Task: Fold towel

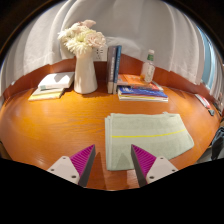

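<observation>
A pale green towel with a thin yellow stripe lies flat, folded into a rectangle, on the round wooden table. My gripper is open and empty, its two magenta-padded fingers spread wide. The towel's near edge lies between the fingers and just ahead of them, closer to the right finger. The fingers hover above the table and I cannot tell if they touch the towel.
A white vase of pale flowers stands at the back. Upright books, a stack of flat books and a white bottle are beyond the towel. An open book lies at the back left.
</observation>
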Tool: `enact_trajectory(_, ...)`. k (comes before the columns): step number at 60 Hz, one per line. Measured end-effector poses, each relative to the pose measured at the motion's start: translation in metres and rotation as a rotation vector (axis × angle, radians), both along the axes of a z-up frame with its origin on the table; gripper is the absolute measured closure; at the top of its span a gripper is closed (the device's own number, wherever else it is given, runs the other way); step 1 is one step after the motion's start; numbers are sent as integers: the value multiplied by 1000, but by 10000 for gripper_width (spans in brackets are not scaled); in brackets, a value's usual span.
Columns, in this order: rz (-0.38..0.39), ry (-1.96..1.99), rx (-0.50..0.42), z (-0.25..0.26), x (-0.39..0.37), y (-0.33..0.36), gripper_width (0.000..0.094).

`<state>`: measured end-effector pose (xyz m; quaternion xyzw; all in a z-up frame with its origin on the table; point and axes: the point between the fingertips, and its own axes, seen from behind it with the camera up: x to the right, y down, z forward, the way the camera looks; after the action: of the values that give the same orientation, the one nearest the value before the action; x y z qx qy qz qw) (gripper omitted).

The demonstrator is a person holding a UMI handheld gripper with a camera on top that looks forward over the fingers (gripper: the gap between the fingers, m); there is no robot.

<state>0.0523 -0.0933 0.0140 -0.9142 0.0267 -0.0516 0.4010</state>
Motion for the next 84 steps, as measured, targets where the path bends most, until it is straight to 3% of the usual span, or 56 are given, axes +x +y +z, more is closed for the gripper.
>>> enact_trajectory(7, -1, -1, 33, -7, 10, 39, 272)
enact_trajectory(12, 16, -6, -17, -27, 11, 44, 349)
enact_trajectory(17, 2, 16, 19, -25, 15, 50, 561)
enact_trajectory(21, -21, -42, 20, -25, 30, 47, 850)
enact_trajectory(28, 30, -69, 5, -27, 29, 46, 900)
enact_trajectory(35, 98, -76, -36, -15, 30, 47, 901)
enact_trajectory(41, 129, -89, 19, 32, 50, 54, 901)
enact_trajectory(52, 111, -173, 95, 100, 150, 60, 902)
enact_trajectory(61, 88, -198, 77, 95, 239, 59, 881)
enact_trajectory(63, 86, -186, 55, 85, 253, 57, 815)
enact_trajectory(67, 73, -205, 28, 68, 284, 52, 524)
enact_trajectory(69, 66, -214, 12, 61, 295, 49, 428)
enact_trajectory(76, 42, -172, 10, 58, 306, 36, 345)
enact_trajectory(84, 20, -111, 79, 92, 279, 27, 290)
